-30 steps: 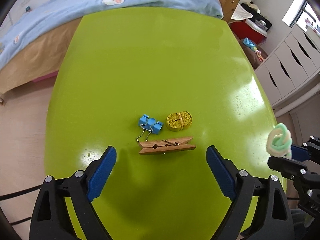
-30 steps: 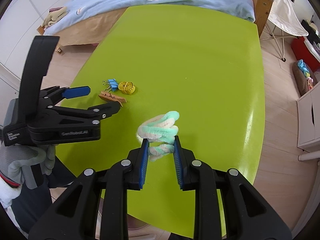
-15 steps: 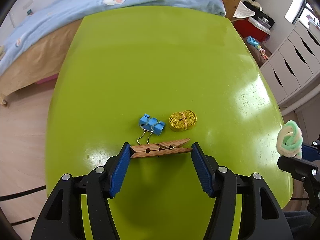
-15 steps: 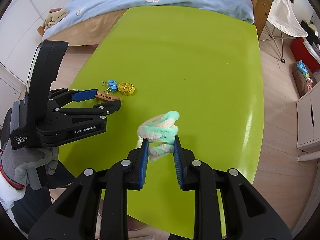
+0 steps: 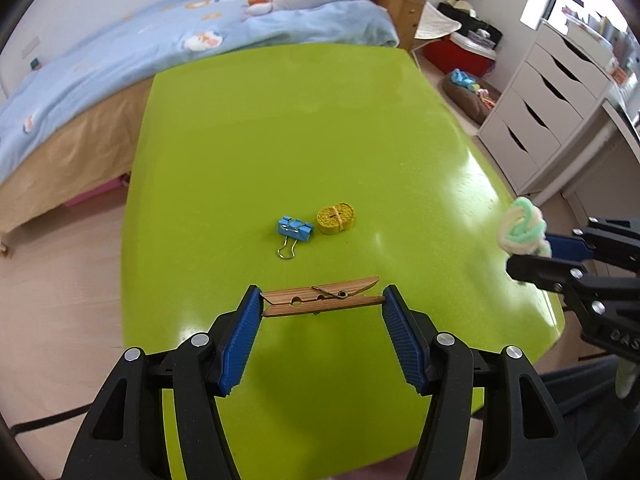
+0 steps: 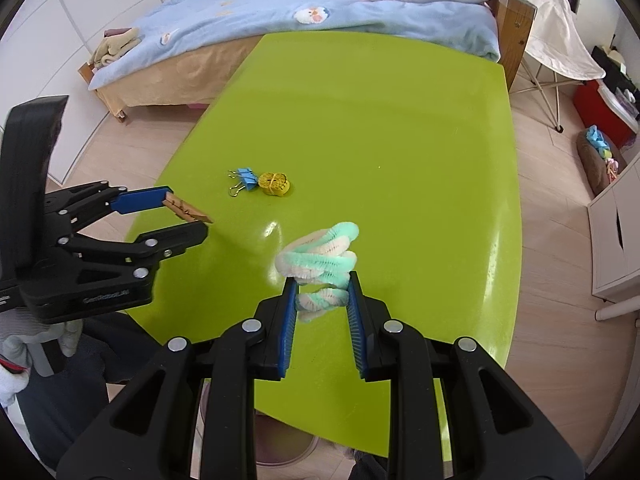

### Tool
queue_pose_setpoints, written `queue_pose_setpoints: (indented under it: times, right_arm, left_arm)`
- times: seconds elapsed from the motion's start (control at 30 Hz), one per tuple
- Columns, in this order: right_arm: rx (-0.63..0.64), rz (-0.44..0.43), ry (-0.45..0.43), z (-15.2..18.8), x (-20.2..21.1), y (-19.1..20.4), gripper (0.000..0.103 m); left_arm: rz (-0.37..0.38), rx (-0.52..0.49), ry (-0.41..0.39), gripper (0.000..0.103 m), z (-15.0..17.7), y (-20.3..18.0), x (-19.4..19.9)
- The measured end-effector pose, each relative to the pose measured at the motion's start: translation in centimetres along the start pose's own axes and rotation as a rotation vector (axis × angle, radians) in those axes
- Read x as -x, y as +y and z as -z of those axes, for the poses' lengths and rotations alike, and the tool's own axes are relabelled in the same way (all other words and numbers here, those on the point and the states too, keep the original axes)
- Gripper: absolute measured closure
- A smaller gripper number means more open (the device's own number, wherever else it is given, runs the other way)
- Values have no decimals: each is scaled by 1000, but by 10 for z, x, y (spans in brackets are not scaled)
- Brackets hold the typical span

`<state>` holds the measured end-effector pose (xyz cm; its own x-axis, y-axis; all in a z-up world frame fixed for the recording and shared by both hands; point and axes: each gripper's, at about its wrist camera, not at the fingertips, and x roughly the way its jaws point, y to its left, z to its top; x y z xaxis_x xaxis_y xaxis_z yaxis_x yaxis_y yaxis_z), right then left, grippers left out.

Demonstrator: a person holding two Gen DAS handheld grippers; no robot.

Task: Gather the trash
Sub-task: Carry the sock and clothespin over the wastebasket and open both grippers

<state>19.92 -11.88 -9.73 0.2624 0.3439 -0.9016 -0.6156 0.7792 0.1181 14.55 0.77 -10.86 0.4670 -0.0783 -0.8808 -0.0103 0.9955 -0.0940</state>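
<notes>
The wooden clothespin [image 5: 321,300] is clamped end to end in the left claw [image 5: 321,322] and held clear above the green counter [image 5: 280,128], the right claw [image 6: 322,300] pinches the twisted pipe cleaner [image 6: 320,256], both pointing steeply down, so carrying them to a bin seems next.

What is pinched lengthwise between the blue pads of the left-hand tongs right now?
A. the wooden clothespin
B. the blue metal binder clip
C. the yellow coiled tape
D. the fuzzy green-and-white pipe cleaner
A: the wooden clothespin spans end to end between the pads of the left tongs, above the green table, while the blue binder clip and yellow coiled tape lie on it.
</notes>
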Motion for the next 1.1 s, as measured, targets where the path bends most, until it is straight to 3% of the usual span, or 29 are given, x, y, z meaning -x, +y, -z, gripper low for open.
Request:
queue_pose_setpoints:
  times: [0.53,1.1]
  right_arm:
    - [22,2,-110,61,71,35,79]
    - [52,-59,-36,134,83,72,79]
  left_arm:
    - [37,-118,-127,43,55,-17,98]
    - [126,-135,-121,43,116,-33,128]
